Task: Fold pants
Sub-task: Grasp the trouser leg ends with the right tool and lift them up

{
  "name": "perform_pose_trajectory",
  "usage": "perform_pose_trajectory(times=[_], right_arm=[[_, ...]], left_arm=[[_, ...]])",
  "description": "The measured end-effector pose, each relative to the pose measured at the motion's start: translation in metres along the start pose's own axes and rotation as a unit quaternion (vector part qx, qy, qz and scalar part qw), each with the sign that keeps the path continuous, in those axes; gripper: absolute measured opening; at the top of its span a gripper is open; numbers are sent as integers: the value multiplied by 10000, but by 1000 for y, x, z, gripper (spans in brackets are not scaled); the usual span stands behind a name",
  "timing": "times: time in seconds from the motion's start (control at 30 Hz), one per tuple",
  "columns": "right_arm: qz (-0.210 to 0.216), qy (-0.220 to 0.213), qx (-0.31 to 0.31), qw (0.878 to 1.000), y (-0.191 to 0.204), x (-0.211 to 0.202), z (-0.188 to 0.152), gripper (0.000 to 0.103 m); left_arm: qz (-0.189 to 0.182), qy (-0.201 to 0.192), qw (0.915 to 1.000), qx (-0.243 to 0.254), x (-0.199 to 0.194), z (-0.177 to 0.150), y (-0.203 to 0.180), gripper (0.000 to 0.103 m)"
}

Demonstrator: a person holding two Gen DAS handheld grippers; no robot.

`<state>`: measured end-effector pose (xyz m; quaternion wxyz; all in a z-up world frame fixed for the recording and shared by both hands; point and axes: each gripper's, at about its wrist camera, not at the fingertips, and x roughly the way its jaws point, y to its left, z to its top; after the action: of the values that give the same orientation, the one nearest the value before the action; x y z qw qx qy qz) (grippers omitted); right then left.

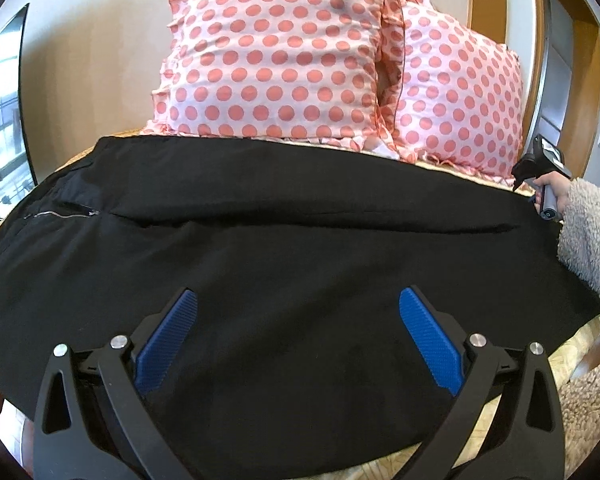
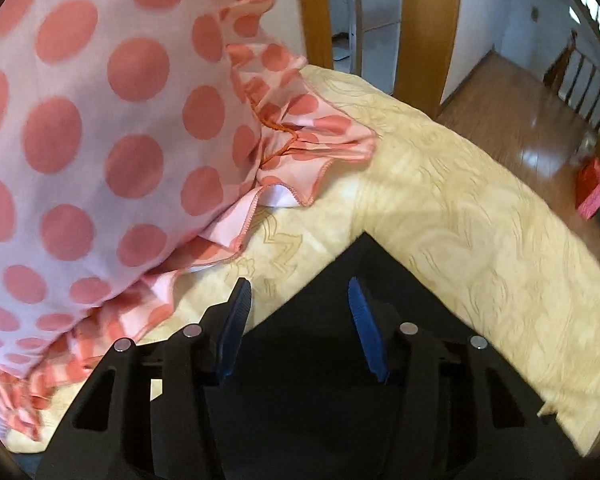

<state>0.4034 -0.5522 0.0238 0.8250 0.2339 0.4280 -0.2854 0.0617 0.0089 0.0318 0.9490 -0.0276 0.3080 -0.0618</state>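
Observation:
Black pants (image 1: 284, 216) lie spread flat across the bed, waist and zipper (image 1: 60, 213) at the left, legs running right. My left gripper (image 1: 298, 296) is open and empty, hovering over the near leg. My right gripper (image 2: 298, 286) is open and empty over a corner of the pants (image 2: 364, 256) at the leg end. The right gripper also shows in the left wrist view (image 1: 534, 168), held in a hand at the far right edge of the pants.
Two pink polka-dot pillows (image 1: 284, 52) (image 2: 100, 120) lie right behind the pants. The cream bedspread (image 2: 480, 216) ends at the bed's edge on the right, with wooden floor (image 2: 520, 128) beyond. A fleece sleeve (image 1: 588, 232) is at the right.

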Motion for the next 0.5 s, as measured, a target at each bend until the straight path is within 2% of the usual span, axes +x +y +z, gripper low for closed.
perform_pose_trajectory(times=[0.07,0.1,0.13,0.17,0.2,0.27,0.33,0.43,0.5], right_arm=[[-200,-209,-272,9992,0,2,-6,31],[-187,-302,-319,9989,-3,2,-11,26],[-62,-391,-313,9987,-12,1,-15,20],[84,-404,-259,9988,-17,-5,-23,9],[289,-386,-139,9987,-27,-5,-25,5],[994,-297,316,9941,-52,-8,-30,2],[1503,-498,543,9859,-72,-25,-38,2],[2370,-1026,623,9641,-103,-77,-64,2],[2828,-1162,741,9492,-123,-110,-90,2]], left_arm=[[-20,45,10000,-40,4,-1,1,101],[-39,33,10000,-73,3,-2,2,101],[-50,17,9999,-100,2,-3,3,101],[-50,-1,9999,-123,1,-3,4,101],[-32,-21,9999,-152,-1,-4,6,101],[10,-70,9998,-196,-4,-5,7,101],[-56,-192,9993,-308,-10,-6,10,101],[-140,-338,9979,-543,-20,-9,17,101],[-140,-379,9969,-675,-25,-12,21,101]])
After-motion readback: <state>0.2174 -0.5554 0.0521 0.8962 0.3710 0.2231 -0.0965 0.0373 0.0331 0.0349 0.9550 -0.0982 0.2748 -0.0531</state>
